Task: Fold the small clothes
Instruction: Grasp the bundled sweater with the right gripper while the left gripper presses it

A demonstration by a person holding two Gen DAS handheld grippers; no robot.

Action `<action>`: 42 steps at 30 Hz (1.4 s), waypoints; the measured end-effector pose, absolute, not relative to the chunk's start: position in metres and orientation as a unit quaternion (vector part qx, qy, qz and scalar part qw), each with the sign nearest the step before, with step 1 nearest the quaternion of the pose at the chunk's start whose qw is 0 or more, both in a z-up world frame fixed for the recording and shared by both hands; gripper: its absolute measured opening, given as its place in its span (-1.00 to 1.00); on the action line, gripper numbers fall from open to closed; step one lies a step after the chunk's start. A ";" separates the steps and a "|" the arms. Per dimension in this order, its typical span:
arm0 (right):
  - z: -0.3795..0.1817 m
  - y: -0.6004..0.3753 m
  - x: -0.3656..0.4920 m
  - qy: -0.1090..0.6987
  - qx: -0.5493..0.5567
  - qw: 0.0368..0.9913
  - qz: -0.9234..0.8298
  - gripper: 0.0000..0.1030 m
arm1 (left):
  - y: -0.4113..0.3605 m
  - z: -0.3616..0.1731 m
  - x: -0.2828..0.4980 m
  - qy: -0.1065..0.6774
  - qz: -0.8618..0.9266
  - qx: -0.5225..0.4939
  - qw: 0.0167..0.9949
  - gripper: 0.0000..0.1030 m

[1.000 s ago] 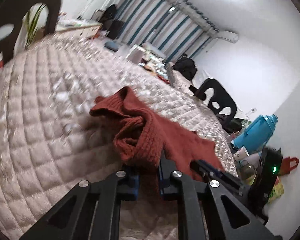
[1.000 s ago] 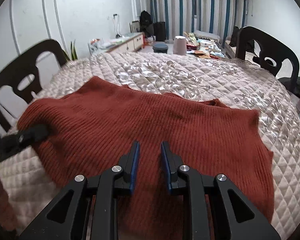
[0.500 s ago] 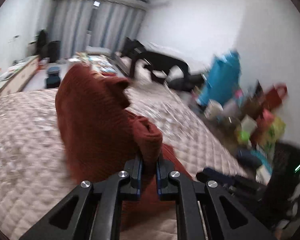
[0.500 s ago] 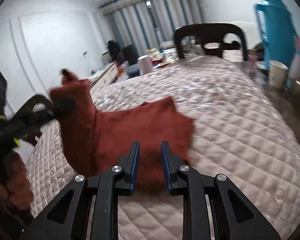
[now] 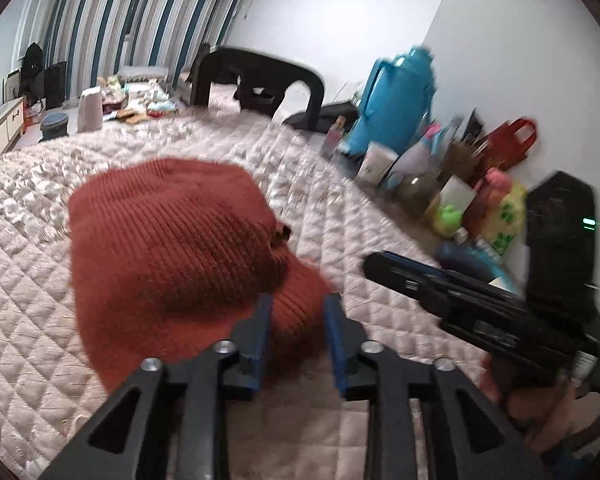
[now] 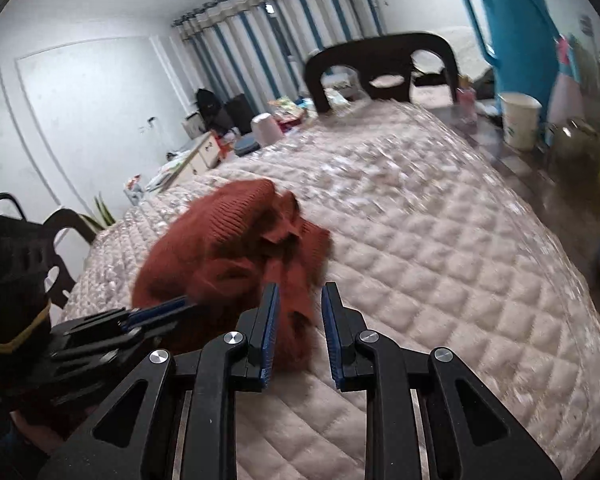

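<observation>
Quilted beige bedding (image 5: 40, 300) covered the whole work surface, its diamond stitching running off under both tools. Nearest the left camera, the left gripper (image 5: 296, 320) had its jaws opening, a rounded edge of the rust-red knitted garment (image 5: 168, 240) lying between the blue pads without being pressed by them. That garment sat bunched and folded over on itself on the bedding, directly ahead of the left gripper. From the right wrist view, the right gripper (image 6: 298, 320) stood with a modest gap between its jaws; loose red knit showed in that gap, and the blur hid whether the pads pinched it, so I could not tell. The garment lay mostly to the left of this gripper, with the other tool reaching into it from the lower left. Farther back a dark chair (image 6: 380, 68) stood at the bed's far edge, a blue thermos jug (image 5: 396, 100) and white paper cup (image 6: 520, 120) stood off to the right, and striped curtains (image 5: 140, 12) hung along the back wall.
</observation>
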State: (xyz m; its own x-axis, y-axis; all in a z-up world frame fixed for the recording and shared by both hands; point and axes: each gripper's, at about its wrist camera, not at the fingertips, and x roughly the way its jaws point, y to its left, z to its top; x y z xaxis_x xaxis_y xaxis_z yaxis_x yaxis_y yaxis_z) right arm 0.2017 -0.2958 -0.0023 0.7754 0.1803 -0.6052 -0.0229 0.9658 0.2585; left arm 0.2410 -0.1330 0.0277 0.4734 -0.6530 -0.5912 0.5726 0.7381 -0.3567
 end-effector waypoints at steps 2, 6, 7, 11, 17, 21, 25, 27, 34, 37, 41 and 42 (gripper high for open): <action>0.006 -0.287 0.207 0.324 0.109 0.937 0.067 -0.56 | -0.117 0.039 0.237 0.348 -0.351 -0.066 0.867 -0.25; 0.014 -0.270 0.222 0.321 0.093 0.938 0.093 -0.55 | -0.095 0.048 0.251 0.335 -0.280 -0.066 0.897 -0.21; 0.013 -0.266 0.226 0.323 0.089 0.937 0.099 -0.55 | -0.093 0.047 0.259 0.339 -0.252 -0.055 0.905 -0.21; 0.004 -0.256 0.254 0.347 0.092 0.925 0.125 -0.55 | -0.089 0.033 0.290 0.353 -0.199 -0.049 0.913 -0.21; -0.031 -0.259 0.287 0.399 0.110 0.903 0.116 -0.55 | -0.111 0.011 0.301 0.370 -0.186 -0.014 0.910 -0.22; -0.041 -0.263 0.271 0.393 0.100 0.909 0.102 -0.55 | -0.124 0.009 0.298 0.367 -0.189 0.013 0.911 -0.22; -0.042 -0.262 0.267 0.388 0.093 0.912 0.094 -0.55 | -0.126 0.007 0.298 0.360 -0.186 0.021 0.914 -0.22; -0.042 -0.260 0.266 0.386 0.087 0.914 0.087 -0.55 | -0.125 0.008 0.298 0.359 -0.187 0.019 0.914 -0.22; -0.042 -0.264 0.265 0.379 0.106 0.914 0.098 -0.50 | -0.124 0.009 0.298 0.355 -0.184 0.019 0.916 -0.17; -0.039 -0.266 0.266 0.384 0.107 0.912 0.101 -0.42 | -0.119 0.013 0.295 0.357 -0.186 0.018 0.915 -0.14; -0.024 -0.262 0.261 0.384 0.079 0.916 0.083 -0.25 | -0.100 0.026 0.289 0.355 -0.192 -0.012 0.915 -0.14; -0.017 -0.262 0.257 0.375 0.071 0.921 0.078 -0.25 | -0.095 0.029 0.288 0.349 -0.189 -0.016 0.918 -0.14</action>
